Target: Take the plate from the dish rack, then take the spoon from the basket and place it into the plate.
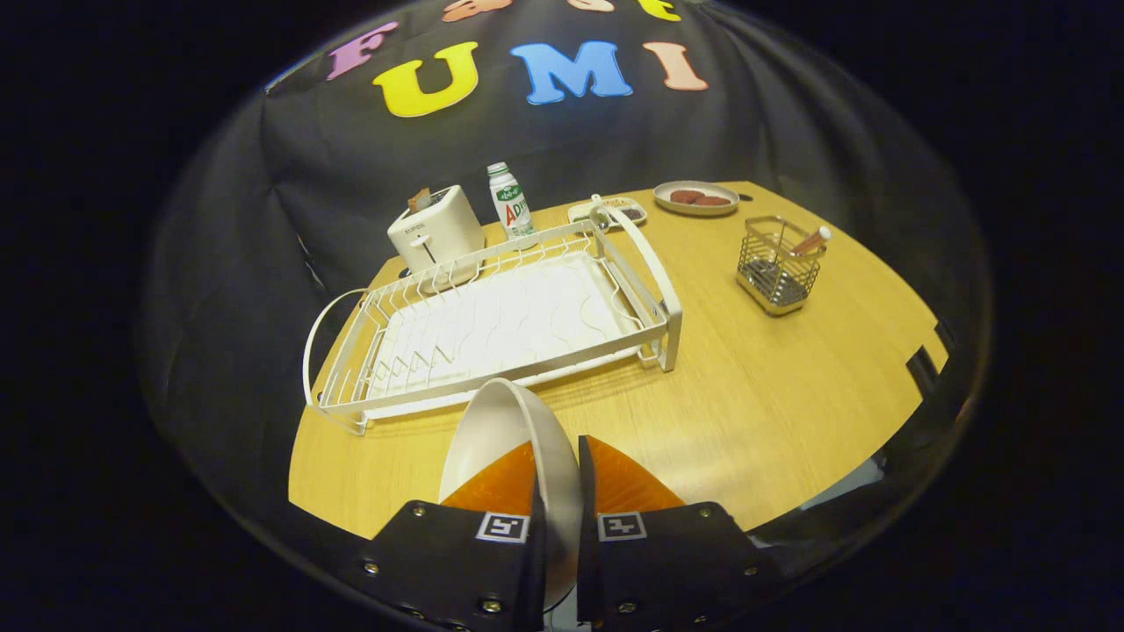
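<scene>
Plate point(514, 456), white and shallow, is standing on edge between the two fingers of the gripper point(559, 478), which are closing on its rim from either side, one finger against each face. Gripping it edge-on like this is probably the only hold a two-finger tool can get on a thin dish, since the faces are too wide to span. It is hanging clear of the wooden table point(790, 404), just in front of the white dish rack point(492, 320), whose slots and drip tray are now sitting bare, so the first part of the job appears done.

Well apart on the far side of the table, the wire basket point(780, 263) is holding the spoon point(810, 241) handle-up, leaning against one corner; upright storage is leaving that handle free to be pinched from above. The open stretch of tabletop between rack and basket looks like the sensible spot for lowering the plate flat, because the fingers must let it go before they can fetch anything else.

Behind the rack, a white toaster point(436, 233) with a slice poking out, a small drink bottle point(510, 201), a little dish point(608, 211) and a plate of round dark biscuits point(696, 197) are lining the table's back edge, out of the working path.
</scene>
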Available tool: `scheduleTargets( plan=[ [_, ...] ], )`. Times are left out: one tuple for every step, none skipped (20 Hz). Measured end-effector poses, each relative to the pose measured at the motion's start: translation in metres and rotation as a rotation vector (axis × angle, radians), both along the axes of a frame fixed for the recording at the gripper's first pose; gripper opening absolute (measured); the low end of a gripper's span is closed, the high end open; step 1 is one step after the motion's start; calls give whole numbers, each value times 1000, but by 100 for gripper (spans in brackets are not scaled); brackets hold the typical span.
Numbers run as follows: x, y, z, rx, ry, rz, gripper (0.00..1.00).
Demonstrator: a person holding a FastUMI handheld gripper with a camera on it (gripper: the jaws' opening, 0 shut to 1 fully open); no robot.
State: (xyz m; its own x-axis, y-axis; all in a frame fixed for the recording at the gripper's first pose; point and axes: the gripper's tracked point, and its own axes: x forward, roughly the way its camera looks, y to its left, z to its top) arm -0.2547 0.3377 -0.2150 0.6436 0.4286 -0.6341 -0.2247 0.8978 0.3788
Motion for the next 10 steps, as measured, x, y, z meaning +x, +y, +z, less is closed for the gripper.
scheduleTargets(
  plan=[
    [0,1,-7,42,32,-20,14],
    [2,-2,-14,69,59,-42,14],
    [3,-4,-18,94,68,-62,14],
    [7,-8,-20,110,76,-84,14],
    [10,-11,-25,118,83,-97,16],
    [11,-13,-27,119,89,-103,16],
    [13,-16,-30,110,85,-102,18],
    [15,-20,-30,93,76,-99,18],
    [17,-26,-33,55,67,-97,19],
    [18,-32,-35,6,57,-84,21]
  ],
)
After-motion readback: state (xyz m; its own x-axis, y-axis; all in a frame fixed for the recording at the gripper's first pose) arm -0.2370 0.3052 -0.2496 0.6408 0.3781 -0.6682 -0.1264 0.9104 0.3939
